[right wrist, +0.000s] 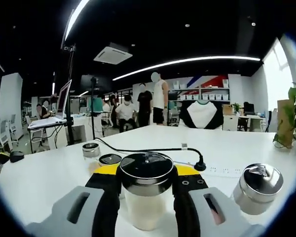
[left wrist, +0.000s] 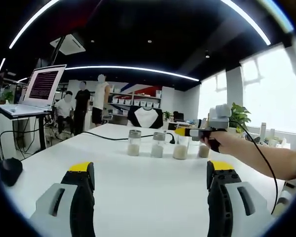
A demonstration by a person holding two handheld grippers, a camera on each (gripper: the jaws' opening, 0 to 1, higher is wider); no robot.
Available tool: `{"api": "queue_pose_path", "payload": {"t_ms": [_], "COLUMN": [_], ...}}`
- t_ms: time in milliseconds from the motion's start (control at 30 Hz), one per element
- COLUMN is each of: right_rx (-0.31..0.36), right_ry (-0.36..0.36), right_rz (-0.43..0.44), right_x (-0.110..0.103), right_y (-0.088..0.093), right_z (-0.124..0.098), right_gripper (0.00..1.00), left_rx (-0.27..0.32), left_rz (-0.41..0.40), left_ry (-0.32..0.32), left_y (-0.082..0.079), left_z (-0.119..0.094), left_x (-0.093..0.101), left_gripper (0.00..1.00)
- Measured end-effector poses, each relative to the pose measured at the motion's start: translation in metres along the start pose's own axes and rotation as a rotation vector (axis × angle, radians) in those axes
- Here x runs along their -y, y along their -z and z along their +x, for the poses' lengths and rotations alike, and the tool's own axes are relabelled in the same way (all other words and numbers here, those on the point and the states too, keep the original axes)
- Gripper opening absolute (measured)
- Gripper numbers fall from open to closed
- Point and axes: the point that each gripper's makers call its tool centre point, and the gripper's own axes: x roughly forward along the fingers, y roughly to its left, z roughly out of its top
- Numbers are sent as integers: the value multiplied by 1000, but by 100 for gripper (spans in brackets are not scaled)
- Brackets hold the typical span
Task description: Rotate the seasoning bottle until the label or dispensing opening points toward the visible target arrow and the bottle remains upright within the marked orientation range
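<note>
Several glass seasoning bottles with metal lids and pale contents stand upright in a row on the white table (left wrist: 138,192). In the right gripper view, one seasoning bottle (right wrist: 146,207) with a dark shiny lid sits between my right gripper's (right wrist: 147,171) jaws, which press against both of its sides. In the left gripper view, that right gripper (left wrist: 180,133), held by a hand (left wrist: 221,141), is around the third bottle (left wrist: 180,148) of the row. My left gripper (left wrist: 150,173) is open with nothing between its jaws, held low on the near side of the row.
Two bottles (left wrist: 133,143) (left wrist: 158,144) stand left of the held one and another (right wrist: 259,186) stands to its right. A black cable and power strip (right wrist: 214,170) lie behind them. A laptop stand (left wrist: 32,101) is at the far left. People stand beyond the table.
</note>
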Motion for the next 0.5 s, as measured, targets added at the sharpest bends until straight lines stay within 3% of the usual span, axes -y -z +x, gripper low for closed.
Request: {"api": "queue_pose_path", "payload": {"t_ms": [500], "right_rx": [5], "right_ry": [11], "right_rz": [4], "right_x": [4], "right_y": [-1], "right_z": [4], "right_gripper": [39], "left_rx": [-3], "left_rz": [-2], "left_ry": [-4], "left_y": [0], "left_z": [2], "left_x": [-3], "left_gripper": [99]}}
